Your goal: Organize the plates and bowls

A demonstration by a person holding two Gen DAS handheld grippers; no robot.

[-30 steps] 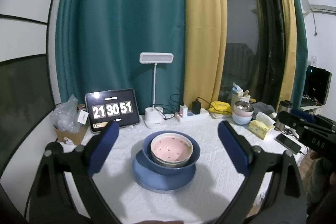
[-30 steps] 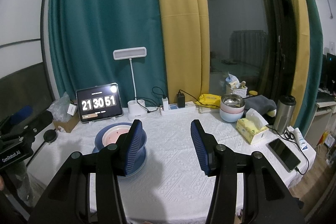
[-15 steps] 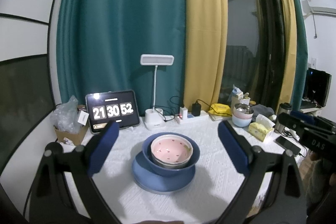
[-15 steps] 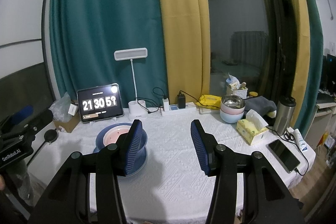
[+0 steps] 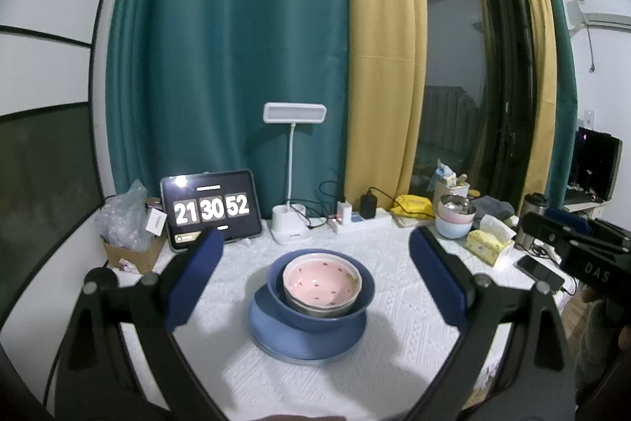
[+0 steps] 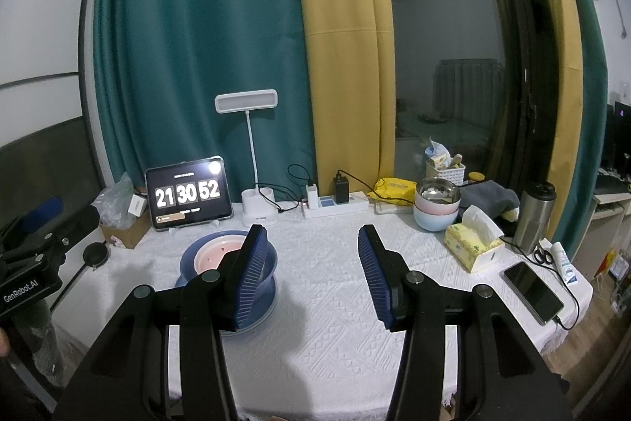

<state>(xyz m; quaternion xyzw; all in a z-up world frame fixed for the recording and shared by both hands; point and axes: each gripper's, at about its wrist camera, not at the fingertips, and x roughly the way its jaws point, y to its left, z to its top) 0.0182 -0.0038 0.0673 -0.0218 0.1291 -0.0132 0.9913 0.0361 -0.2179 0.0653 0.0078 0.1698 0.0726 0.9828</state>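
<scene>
Pink glazed bowl (image 5: 320,282) with dark speckles is nested in a round blue bowl (image 5: 276,281), stacked on a flat blue plate (image 5: 268,328), mid worktop (image 5: 394,350) on white embossed cloth. Left hand-held gripper (image 5: 315,273) is held wide apart, empty. Right hand-held gripper (image 6: 311,277), ribbed blue pads, is parted, nothing clamped.

We are in a room of a home at night. We see long green and yellow curtains (image 6: 299,58) by a dark glass door (image 6: 453,66). The bench (image 6: 323,302) has a white cloth on it. On it stand a small lamp (image 6: 252,160), a clock screen (image 6: 187,194), a tissue box (image 6: 471,243), a phone (image 6: 532,290) and a steel cup (image 6: 535,212).
</scene>
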